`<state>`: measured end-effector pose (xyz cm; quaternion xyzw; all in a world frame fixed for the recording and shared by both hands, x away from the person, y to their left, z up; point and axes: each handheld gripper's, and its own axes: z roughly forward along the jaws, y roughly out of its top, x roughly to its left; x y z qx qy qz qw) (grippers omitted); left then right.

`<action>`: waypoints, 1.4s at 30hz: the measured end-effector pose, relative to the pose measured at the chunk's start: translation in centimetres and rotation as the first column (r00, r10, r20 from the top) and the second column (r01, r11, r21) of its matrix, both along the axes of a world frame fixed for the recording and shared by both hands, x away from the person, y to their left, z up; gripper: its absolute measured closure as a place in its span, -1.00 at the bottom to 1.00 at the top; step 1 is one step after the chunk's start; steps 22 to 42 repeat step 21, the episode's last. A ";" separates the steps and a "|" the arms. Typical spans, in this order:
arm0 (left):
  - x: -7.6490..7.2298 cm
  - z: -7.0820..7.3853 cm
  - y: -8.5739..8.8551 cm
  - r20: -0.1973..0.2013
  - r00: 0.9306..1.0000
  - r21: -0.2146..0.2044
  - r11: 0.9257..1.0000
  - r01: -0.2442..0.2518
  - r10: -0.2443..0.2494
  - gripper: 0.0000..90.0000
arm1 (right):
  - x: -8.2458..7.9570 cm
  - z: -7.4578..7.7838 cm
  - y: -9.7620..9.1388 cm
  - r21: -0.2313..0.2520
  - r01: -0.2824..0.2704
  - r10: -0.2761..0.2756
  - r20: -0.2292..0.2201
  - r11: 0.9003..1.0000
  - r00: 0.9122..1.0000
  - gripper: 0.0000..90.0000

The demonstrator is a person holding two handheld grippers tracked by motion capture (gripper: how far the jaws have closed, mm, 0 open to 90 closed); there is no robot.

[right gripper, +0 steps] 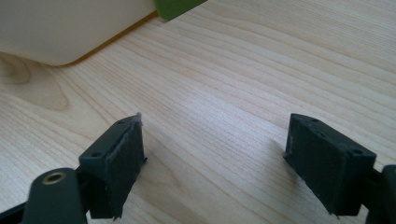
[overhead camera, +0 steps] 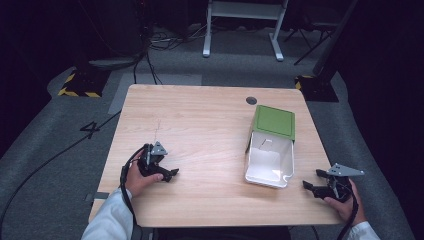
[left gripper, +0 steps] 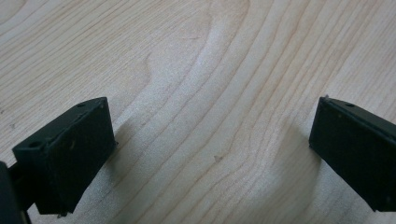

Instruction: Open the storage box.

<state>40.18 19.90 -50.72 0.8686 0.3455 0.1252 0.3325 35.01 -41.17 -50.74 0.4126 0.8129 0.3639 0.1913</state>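
Note:
A white box with a green hinged lid lies open on the right half of the wooden table; its inside looks bare. My left gripper rests low on the table's front left, open, jaws wide apart over bare wood. My right gripper sits at the front right corner, just right of the box, open with nothing between its jaws. In the right gripper view the box's white wall and a bit of green lid show at the top left.
A round grey cable hole sits near the table's far edge. Beyond the table are grey carpet, cables on the floor, a white desk frame and yellow-black striped stand bases.

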 end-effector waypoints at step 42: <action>0.2 0.0 0.0 -0.002 1.000 -0.002 1.000 -0.005 0.005 -0.99 | 0.0 0.0 0.0 0.000 0.004 -0.004 0.001 1.000 1.000 -0.56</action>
